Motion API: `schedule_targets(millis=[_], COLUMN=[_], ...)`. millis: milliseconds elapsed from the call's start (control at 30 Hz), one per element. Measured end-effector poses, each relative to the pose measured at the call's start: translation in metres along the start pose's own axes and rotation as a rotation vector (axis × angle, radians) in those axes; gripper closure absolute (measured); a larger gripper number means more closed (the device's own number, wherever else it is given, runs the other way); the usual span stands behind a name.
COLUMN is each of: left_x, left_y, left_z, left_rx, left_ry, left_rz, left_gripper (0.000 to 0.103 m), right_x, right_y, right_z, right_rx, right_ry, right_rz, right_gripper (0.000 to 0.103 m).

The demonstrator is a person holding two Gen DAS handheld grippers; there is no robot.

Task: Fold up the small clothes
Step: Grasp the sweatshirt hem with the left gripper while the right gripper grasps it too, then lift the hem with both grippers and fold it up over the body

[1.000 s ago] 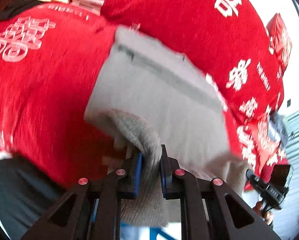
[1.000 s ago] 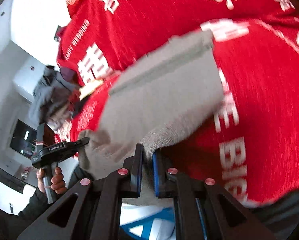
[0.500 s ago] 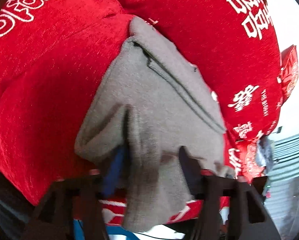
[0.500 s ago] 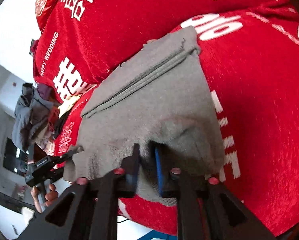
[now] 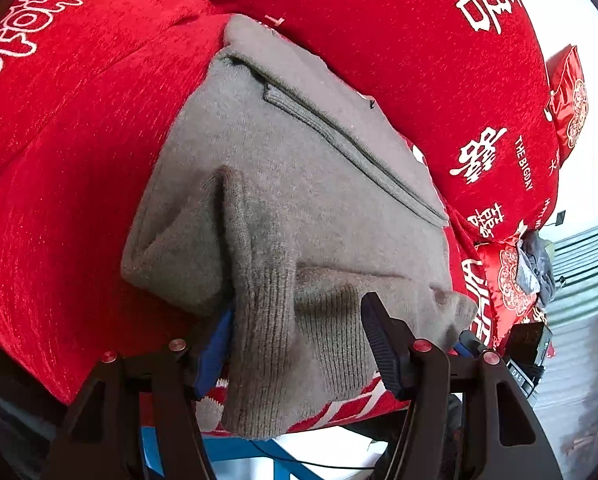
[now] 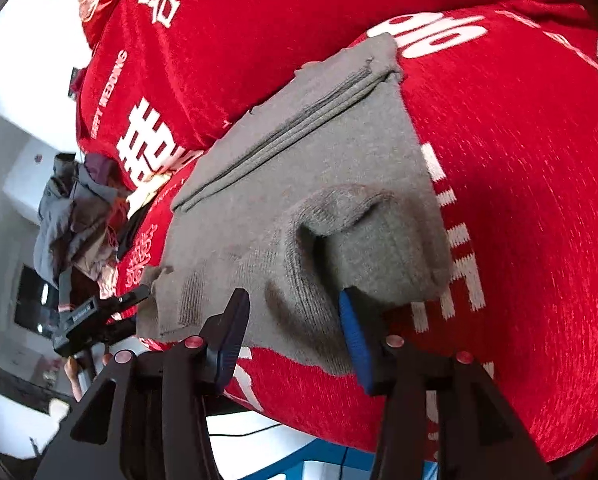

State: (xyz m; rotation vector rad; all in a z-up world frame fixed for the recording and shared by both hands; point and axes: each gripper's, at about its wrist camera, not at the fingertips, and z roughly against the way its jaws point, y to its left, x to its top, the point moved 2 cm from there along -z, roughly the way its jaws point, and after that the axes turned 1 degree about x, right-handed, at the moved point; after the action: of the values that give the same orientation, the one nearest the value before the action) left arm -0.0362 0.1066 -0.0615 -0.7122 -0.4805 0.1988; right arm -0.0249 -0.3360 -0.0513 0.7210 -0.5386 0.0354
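Grey knit garment [image 5: 299, 184] folded on red bedding [image 5: 67, 184]; left gripper [image 5: 295, 344] and right gripper [image 6: 291, 328] spread wide, gripping nothing. Back straight off without snagging ribbed hem, then press fold flat

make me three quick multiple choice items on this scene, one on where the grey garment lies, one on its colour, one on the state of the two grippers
1. Where does the knit garment lie?
A. on the red cover
B. in a basket
C. on a hanger

2. What colour is the garment?
A. blue
B. grey
C. white

3. How do the left gripper and right gripper stand?
A. both shut on it
B. one shut
C. both open

Key: 1 A, red cloth with white lettering shows on every side of it; 2 B, grey ribbed knit in both views; 3 C, each pair of fingers stands wide apart with the hem loose between them.
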Motion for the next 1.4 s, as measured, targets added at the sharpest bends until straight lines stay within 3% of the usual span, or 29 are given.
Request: schedule_targets(millis=[33,100,167,200,300,433,667,1067,1400], left_x=[0.0,0.0,-0.001,-0.002,-0.005,-0.004,0.034,0.122,0.214], left_y=[-0.001,-0.002,-0.001,-0.002,-0.009,-0.024,-0.039,-0.094,-0.108], left_z=[0.0,-0.002,-0.002,0.0,0.017,0.046,0.066,0.046,-0.015], left_rx=[0.012,0.045,0.046,0.048,0.044,-0.006,-0.068,-0.008,0.059], left_ry=[-0.005,-0.004,0.007,0.002,-0.026,-0.082,-0.176,-0.211,-0.164], left_rz=[-0.01,-0.04,-0.031,-0.033,-0.054,-0.08,-0.026,-0.1,-0.113], left_gripper=[0.044,0.082,0.084,0.087,0.088,0.089,0.089,0.089,0.089], right_x=[0.0,0.0,0.002,0.002,0.002,0.01,0.048,0.132,0.238], right_y=[0.002,0.006,0.009,0.012,0.027,0.046,0.063,0.068,0.063], right_z=[-0.002,-0.01,-0.013,-0.014,-0.004,0.025,0.053,0.043,0.002], right_rx=[-0.009,-0.021,-0.013,-0.001,0.005,0.088,0.171,0.065,-0.031], right_ry=[0.005,0.015,0.02,0.033,0.008,-0.059,-0.177,-0.239,-0.241], right_rz=[0.016,0.039,0.047,0.054,0.118,0.145,0.125,0.08,0.04], right_gripper=[0.052,0.055,0.088,0.091,0.091,0.092,0.092,0.092,0.094])
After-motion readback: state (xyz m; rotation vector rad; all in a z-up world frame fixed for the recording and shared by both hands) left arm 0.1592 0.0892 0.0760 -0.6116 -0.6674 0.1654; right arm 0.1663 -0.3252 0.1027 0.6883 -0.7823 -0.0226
